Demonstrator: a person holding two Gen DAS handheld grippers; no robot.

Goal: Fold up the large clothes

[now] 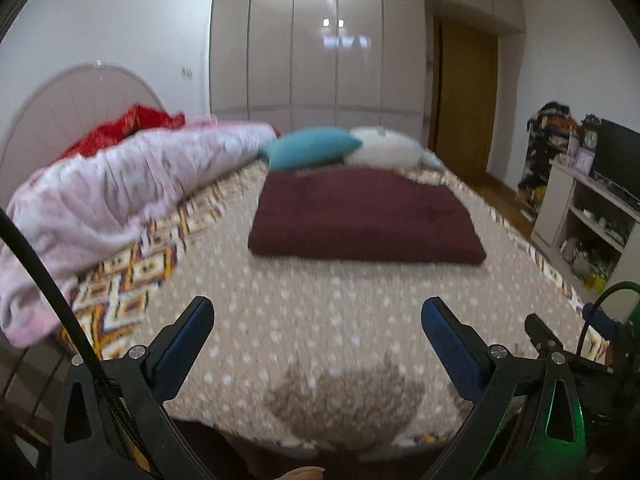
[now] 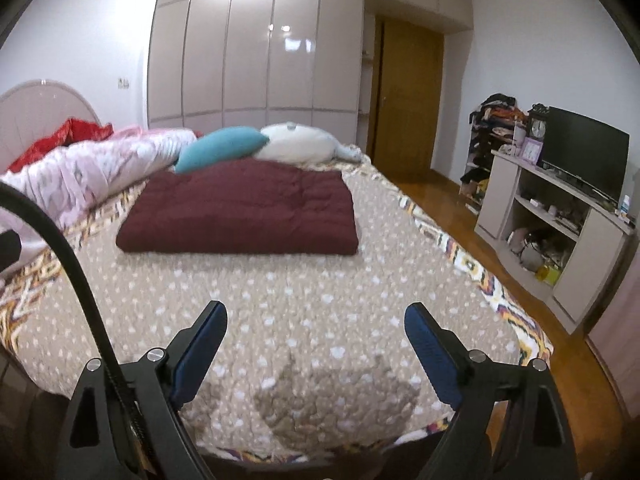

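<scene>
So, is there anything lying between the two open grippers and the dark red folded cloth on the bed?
Nothing visible. Between the left gripper, the right gripper and the dark red folded cloth there is only bare dotted bedspread. The teal pillow lies behind the cloth, the pink quilt to its left.

A teal pillow (image 2: 220, 148) and white cushion (image 2: 296, 142) lie beside a pink duvet (image 2: 100, 168), facing glossy wardrobes (image 2: 256, 52) and a television (image 2: 584, 152).

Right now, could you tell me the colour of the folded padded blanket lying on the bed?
Dark maroon blanket; right wrist view.
</scene>
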